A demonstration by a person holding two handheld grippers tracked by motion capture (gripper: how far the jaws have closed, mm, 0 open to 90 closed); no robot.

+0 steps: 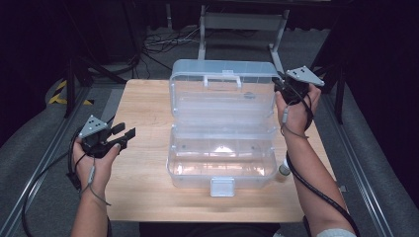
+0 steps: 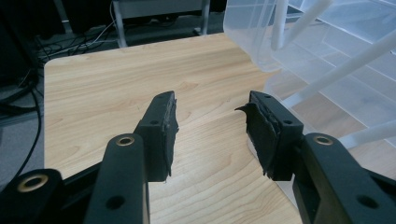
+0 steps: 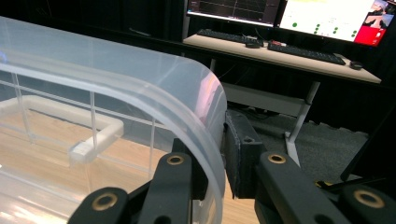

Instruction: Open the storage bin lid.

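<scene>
A clear plastic box (image 1: 222, 175) stands open in the middle of the wooden table (image 1: 148, 103). Its lid (image 1: 222, 94) leans back and has a white handle (image 1: 222, 79). My right gripper (image 1: 278, 86) is at the lid's far right corner. In the right gripper view the lid's curved wall (image 3: 140, 88) runs between the jaws of the right gripper (image 3: 215, 135), and the pads press on it from both sides. My left gripper (image 1: 126, 131) hovers over bare wood to the left of the box. It (image 2: 212, 121) is open, with nothing between its jaws, and the box (image 2: 327, 56) lies ahead to its right.
A white latch (image 1: 222, 186) hangs at the box's front edge. A small white object (image 1: 284, 169) lies by the box's right front corner. Behind the table stand a white frame (image 1: 242, 22) and floor cables (image 1: 163, 42). A desk with keyboards and monitors (image 3: 289, 51) is beyond the lid.
</scene>
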